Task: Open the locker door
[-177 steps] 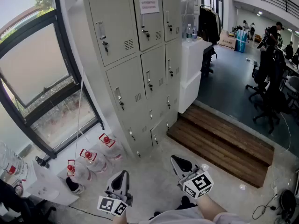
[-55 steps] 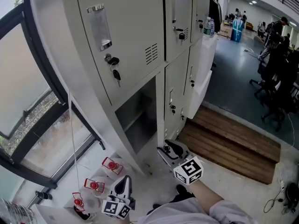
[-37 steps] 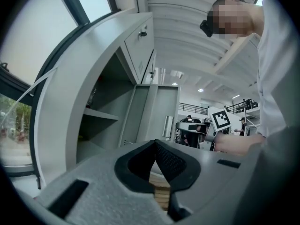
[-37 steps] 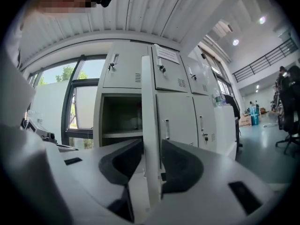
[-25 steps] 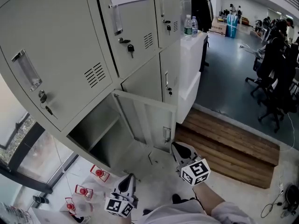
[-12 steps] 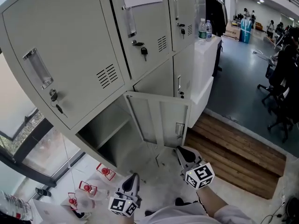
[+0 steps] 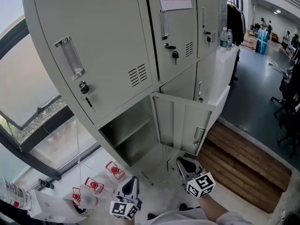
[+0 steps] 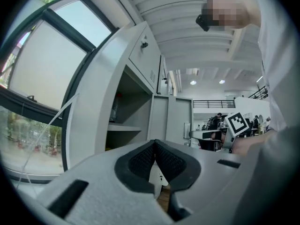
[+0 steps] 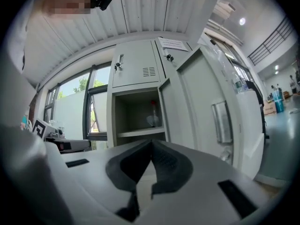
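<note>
Starting at the left of the head view, a window runs beside the grey locker bank, and a few red-capped bottles lie on the floor at the lower left, clear of any work.

Low in the frame, just left of centre, the left gripper hangs with its jaws pressed together on nothing. Its own view confirms this: the pads of the left gripper meet at the tip with only the lockers showing beyond. It probably sits idle because the task needs one tool only.

Above it, near the middle of the frame, the open compartment gapes dark. A bottle stands on its shelf in the right gripper view.

To the right of that opening, the locker door stands swung out on its right-hand hinge side, inner face toward the camera, latch plate near its free edge. Judged from this, the door is already open and the task looks done.

Below the door, at lower centre-right, the right gripper points up toward the door's bottom edge, near it but apart. Its jaws are also closed and empty, as the right gripper view shows. The door rises just right of the tips there, untouched.
</note>
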`<state>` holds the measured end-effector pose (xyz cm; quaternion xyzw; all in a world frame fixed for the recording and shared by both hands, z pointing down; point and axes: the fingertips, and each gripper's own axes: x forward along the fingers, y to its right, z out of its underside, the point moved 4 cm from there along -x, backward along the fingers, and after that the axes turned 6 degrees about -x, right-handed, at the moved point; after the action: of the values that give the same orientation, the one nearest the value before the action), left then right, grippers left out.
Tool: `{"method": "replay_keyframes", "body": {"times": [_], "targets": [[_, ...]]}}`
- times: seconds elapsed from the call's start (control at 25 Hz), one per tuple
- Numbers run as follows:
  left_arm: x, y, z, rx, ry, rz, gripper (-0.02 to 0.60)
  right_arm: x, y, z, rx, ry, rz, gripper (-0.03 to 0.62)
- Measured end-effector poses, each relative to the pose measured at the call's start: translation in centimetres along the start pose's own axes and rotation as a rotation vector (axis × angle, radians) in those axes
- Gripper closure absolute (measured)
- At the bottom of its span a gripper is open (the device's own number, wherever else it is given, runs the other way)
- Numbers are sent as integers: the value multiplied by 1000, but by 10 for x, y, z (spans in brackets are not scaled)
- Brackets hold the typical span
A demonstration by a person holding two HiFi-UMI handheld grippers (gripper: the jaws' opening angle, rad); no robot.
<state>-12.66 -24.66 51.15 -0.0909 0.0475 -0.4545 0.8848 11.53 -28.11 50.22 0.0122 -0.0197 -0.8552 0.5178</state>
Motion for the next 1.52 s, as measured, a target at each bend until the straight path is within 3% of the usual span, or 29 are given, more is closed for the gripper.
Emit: {"method": "replay_keyframes", "body": {"times": [0.56, 0.92, 1.52], "targets": [[-56, -54, -13, 78, 32, -238, 578, 47, -105, 11, 14, -17, -241, 580], [-62, -59, -15, 83, 38, -215, 578, 60, -135, 11, -13, -26, -312, 580], [-61, -58, -12, 74, 22, -199, 578, 58, -143, 10, -12, -32, -330, 582]]}}
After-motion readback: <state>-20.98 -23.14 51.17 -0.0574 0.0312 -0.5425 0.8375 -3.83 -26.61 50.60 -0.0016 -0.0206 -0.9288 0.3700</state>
